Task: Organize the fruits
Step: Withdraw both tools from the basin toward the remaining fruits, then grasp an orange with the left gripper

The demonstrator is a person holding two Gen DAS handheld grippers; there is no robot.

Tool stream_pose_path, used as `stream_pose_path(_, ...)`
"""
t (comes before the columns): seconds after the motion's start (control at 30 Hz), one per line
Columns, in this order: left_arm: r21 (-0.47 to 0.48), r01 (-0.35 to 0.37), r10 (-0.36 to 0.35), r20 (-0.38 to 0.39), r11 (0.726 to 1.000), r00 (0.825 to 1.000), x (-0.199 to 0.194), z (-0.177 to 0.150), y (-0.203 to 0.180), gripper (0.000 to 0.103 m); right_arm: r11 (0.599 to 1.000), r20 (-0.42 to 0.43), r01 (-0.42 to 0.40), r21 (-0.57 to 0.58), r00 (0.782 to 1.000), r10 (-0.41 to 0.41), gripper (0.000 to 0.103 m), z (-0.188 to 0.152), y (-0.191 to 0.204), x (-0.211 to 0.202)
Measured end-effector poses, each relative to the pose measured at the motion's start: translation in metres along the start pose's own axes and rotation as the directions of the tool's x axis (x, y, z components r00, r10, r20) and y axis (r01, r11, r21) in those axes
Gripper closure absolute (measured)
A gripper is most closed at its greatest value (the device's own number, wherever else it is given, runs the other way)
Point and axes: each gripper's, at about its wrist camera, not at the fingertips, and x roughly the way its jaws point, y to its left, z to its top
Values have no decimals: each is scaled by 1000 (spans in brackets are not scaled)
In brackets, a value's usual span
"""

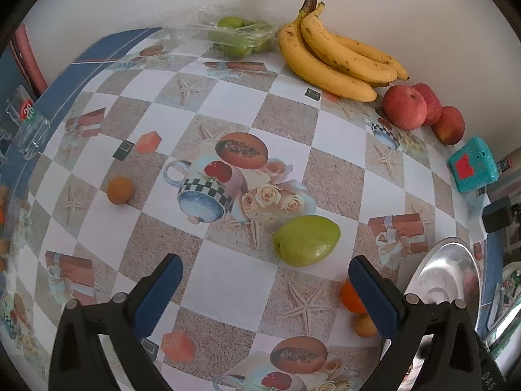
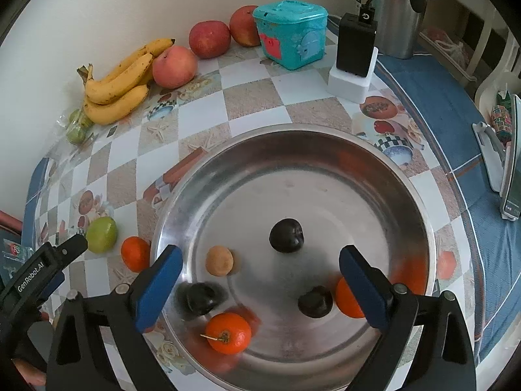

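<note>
A large steel bowl (image 2: 325, 150) holds three dark plums (image 2: 286, 235), a small tan fruit (image 2: 219, 260) and two oranges (image 2: 228, 333). My right gripper (image 2: 259, 285) is open and empty above the bowl. On the table, a green fruit (image 1: 306, 240) lies just ahead of my open, empty left gripper (image 1: 265, 293). An orange (image 1: 350, 297) and a small tan fruit (image 1: 364, 325) lie by the left gripper's right finger, next to the bowl (image 1: 446, 277). Another small tan fruit (image 1: 119, 190) sits to the left. The left gripper also shows in the right wrist view (image 2: 70, 247).
Bananas (image 1: 338, 55), three red apples (image 1: 405, 107) and bagged green fruit (image 1: 237, 36) line the wall. A teal box (image 2: 289, 32), a black charger on a white base (image 2: 355, 52) and a steel bottle (image 2: 394, 13) stand at the back right. A glass (image 1: 29, 130) stands far left.
</note>
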Motion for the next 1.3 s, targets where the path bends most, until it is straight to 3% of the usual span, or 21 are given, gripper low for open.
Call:
stream_pose_path(0.27,3,67,-67,-36,998,997,7,-2,-7,0,1000,-8,9,-18,1000,-9,6,0,3,2)
stream_pose_path(0.5,62,117,-113,-60,991,992,17,-19,-29,2,1000,-11,15,-15,1000,-15,6,0,2,2)
stream_pose_path(0.8,85,178,-169,-100,980,980,29,-28,-42,19,1000,-15,20,-16,1000,-20,6,-1,3,3)
stream_pose_path(1.0,105,231,-218,-116,967,969,31,-30,-54,38,1000,-18,21,-15,1000,-21,6,-1,3,4)
stream_pose_path(1.13,108,265,-251,-124,958,960,31,-31,-57,42,1000,-18,21,-16,1000,-21,6,-1,3,4)
stream_pose_path(1.3,101,295,-280,-142,950,949,32,-32,-59,58,1000,-20,21,-17,1000,-22,6,-1,3,5)
